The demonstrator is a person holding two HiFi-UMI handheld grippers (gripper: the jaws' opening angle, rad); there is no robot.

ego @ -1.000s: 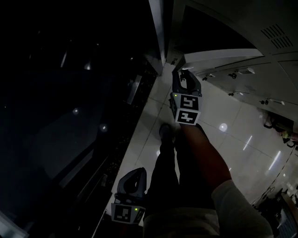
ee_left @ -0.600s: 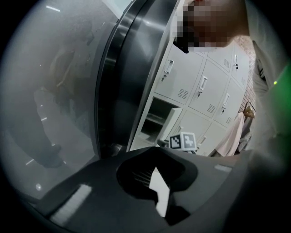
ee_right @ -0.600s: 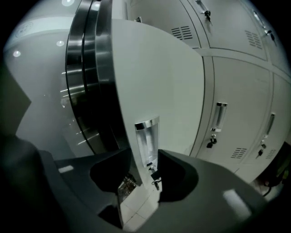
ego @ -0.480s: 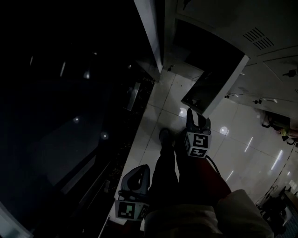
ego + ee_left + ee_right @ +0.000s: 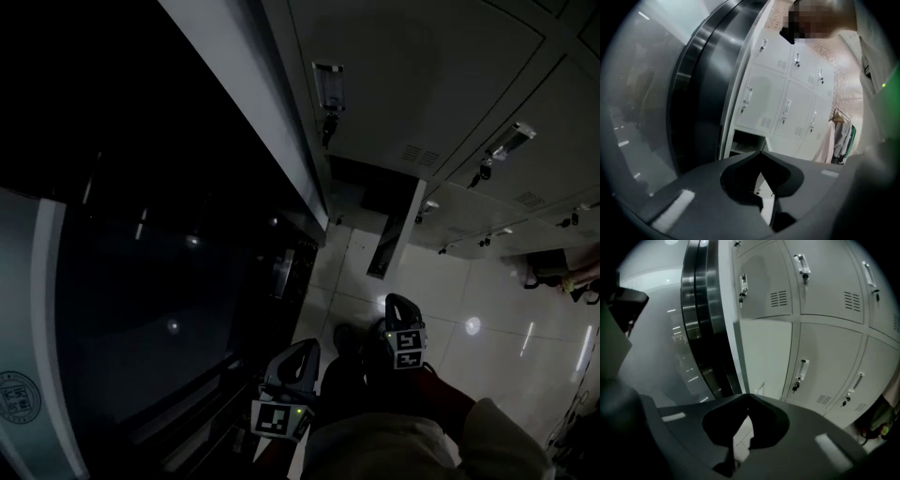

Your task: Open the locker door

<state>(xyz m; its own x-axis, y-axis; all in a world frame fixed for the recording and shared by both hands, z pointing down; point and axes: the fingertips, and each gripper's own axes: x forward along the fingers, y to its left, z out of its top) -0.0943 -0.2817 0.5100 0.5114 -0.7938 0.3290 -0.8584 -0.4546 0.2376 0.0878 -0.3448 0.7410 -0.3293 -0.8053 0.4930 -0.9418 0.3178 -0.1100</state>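
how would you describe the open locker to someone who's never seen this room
Find the bank of pale grey lockers beside the dark curved glass wall. Take the column nearest that wall and go down to the bottom row, where the open locker is. Its door is swung out over the tiled floor, showing a dark inside, while its neighbours are shut.

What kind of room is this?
Probably a locker room or changing room: a wall of lockers with handles, clothes hanging beside them, and a shiny tiled floor.
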